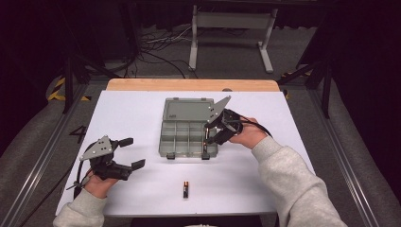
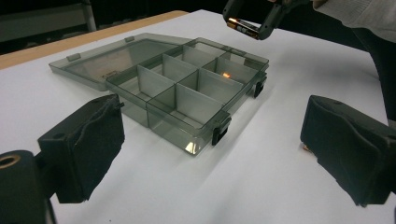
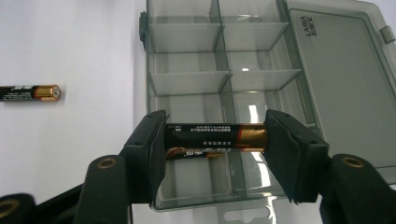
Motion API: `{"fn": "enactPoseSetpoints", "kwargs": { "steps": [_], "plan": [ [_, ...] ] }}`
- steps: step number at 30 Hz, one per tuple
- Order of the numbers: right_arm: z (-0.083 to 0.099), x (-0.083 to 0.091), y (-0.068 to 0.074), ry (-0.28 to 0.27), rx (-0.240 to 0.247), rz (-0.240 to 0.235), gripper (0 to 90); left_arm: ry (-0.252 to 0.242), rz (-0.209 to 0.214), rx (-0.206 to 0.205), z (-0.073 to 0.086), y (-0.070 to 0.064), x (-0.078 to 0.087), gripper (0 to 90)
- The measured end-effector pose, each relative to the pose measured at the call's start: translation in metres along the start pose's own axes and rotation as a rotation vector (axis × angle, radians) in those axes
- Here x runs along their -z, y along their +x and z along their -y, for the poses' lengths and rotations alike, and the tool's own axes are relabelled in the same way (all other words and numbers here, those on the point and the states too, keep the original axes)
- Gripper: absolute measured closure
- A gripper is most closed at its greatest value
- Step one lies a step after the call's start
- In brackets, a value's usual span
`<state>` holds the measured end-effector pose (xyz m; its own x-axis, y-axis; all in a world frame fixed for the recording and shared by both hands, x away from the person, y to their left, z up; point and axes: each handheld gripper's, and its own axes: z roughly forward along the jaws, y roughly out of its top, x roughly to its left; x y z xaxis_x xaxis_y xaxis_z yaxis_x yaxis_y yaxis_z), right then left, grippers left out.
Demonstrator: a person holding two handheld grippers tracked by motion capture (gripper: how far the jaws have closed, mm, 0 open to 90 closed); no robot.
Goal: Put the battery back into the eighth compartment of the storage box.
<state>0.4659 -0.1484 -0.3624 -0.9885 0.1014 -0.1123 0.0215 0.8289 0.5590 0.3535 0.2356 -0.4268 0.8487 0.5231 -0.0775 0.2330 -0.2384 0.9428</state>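
An open grey-clear compartment box lies mid-table with its lid flat behind it. My right gripper hovers over the box's near right compartments, shut on a black and copper AA battery held end to end between its pads. Under that battery shows a dim battery shape; I cannot tell whether it is a second battery or a reflection. Another battery lies on the white table near the front edge. My left gripper rests at the front left, open and holding nothing, with the box ahead of it.
The white mat covers the table, with a wooden strip along the far edge. A person's sleeves come in from the bottom. The loose battery lies left of the box in the right gripper view. Dark floor, cables and a stand lie beyond.
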Motion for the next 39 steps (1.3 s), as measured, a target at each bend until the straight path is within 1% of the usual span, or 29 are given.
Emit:
{"fn": "enactPoseSetpoints", "kwargs": {
  "steps": [5,6,8,12,14,16,27,36,39],
  "plan": [
    [0.002,-0.006,0.000,0.016,0.005,-0.008,41.6,0.000,0.001,0.003,0.000,0.000,0.000,6.7],
    [0.003,-0.008,0.000,0.027,0.001,-0.008,41.6,0.000,0.003,0.003,0.000,0.000,0.000,6.8],
    [0.004,-0.010,-0.001,0.030,0.004,-0.016,41.6,-0.001,0.003,0.003,0.000,0.000,0.000,6.7],
    [0.005,-0.014,-0.002,0.042,0.008,-0.017,41.6,-0.002,0.002,0.003,0.000,0.000,0.000,6.7],
    [0.007,-0.017,-0.002,0.058,0.000,-0.021,41.6,-0.002,0.002,0.006,0.000,0.000,0.000,6.8],
    [0.008,-0.019,-0.002,0.061,0.002,-0.023,41.5,-0.002,0.002,0.006,0.000,0.000,0.000,6.7],
    [0.012,-0.024,-0.001,0.082,0.000,-0.038,41.6,-0.002,0.002,0.003,0.000,0.000,0.000,6.7],
    [0.013,-0.028,0.001,0.100,0.007,-0.046,41.5,-0.002,0.003,0.004,0.000,0.000,0.000,6.7],
    [0.013,-0.029,0.002,0.110,0.012,-0.055,41.5,-0.002,0.002,0.003,0.000,0.000,0.000,6.7]
  ]
}}
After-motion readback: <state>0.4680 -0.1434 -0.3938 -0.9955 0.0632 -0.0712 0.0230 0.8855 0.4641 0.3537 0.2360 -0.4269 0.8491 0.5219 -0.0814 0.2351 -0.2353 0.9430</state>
